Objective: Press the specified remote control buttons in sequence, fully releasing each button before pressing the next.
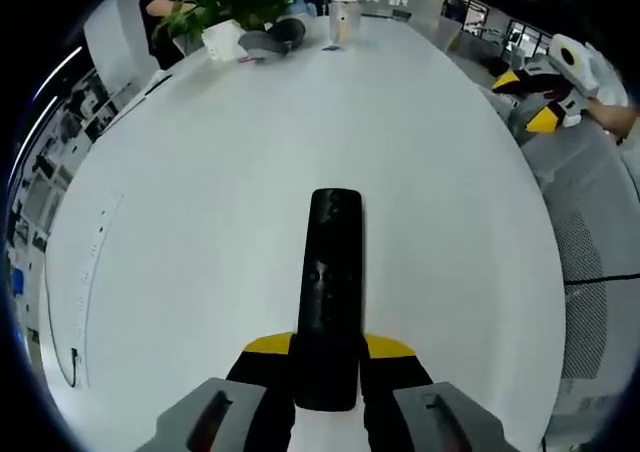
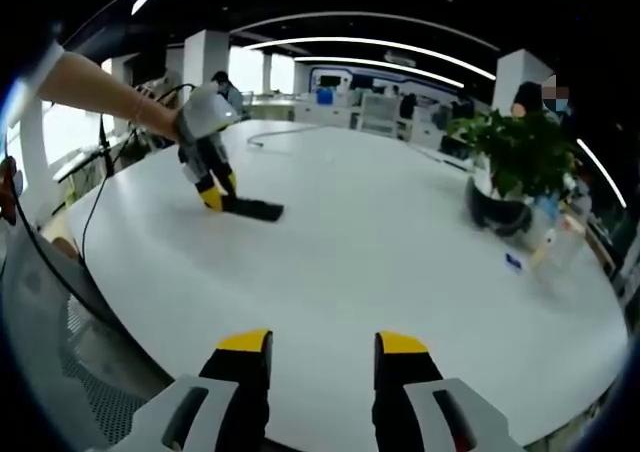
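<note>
One remote (image 1: 328, 292) between left tool (image 1: 328, 350) tips.

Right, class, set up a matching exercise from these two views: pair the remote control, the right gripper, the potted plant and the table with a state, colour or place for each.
Things:
1. remote control
2. right gripper
3. potted plant
4. table

Descriptions:
a. white and bare over most of its top
b. open, with nothing between its jaws
c. near the far edge of the table
d. black, held between the left gripper's jaws

Pairs: 1-d, 2-b, 3-c, 4-a
</note>
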{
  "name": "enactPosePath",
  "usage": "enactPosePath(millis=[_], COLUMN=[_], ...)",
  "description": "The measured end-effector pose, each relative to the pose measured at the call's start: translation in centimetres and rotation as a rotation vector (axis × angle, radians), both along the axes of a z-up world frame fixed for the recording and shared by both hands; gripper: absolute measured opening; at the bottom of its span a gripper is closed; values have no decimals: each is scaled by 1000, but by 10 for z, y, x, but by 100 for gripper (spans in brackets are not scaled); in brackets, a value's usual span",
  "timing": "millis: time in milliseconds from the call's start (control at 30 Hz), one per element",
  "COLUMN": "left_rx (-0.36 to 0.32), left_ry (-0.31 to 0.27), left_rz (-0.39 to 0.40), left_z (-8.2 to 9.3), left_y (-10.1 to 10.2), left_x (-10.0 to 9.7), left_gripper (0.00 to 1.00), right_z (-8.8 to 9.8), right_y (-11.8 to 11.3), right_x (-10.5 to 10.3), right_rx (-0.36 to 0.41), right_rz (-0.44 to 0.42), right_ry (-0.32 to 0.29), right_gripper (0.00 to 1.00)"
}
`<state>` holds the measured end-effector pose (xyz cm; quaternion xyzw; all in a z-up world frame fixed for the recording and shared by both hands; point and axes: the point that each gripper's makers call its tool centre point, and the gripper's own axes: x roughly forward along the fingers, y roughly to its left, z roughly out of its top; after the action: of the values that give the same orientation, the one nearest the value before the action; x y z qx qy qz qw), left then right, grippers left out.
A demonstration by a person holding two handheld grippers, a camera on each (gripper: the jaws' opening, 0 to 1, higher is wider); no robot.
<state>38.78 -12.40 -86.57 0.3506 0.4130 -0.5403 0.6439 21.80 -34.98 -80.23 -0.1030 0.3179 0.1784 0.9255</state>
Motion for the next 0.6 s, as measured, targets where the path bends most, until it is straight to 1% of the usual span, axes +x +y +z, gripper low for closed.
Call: enactPosePath(millis=[600], left_rx=[-23], left_ry=[-2], left_rz=[-6], left_z=[1], left_y=[-1], left_x=[-19], left_gripper=[23], right_z=[2], right_y=[1], right_x=[0], right_rx=[4], right_rz=[4], right_ry=[-7], right_gripper=[38])
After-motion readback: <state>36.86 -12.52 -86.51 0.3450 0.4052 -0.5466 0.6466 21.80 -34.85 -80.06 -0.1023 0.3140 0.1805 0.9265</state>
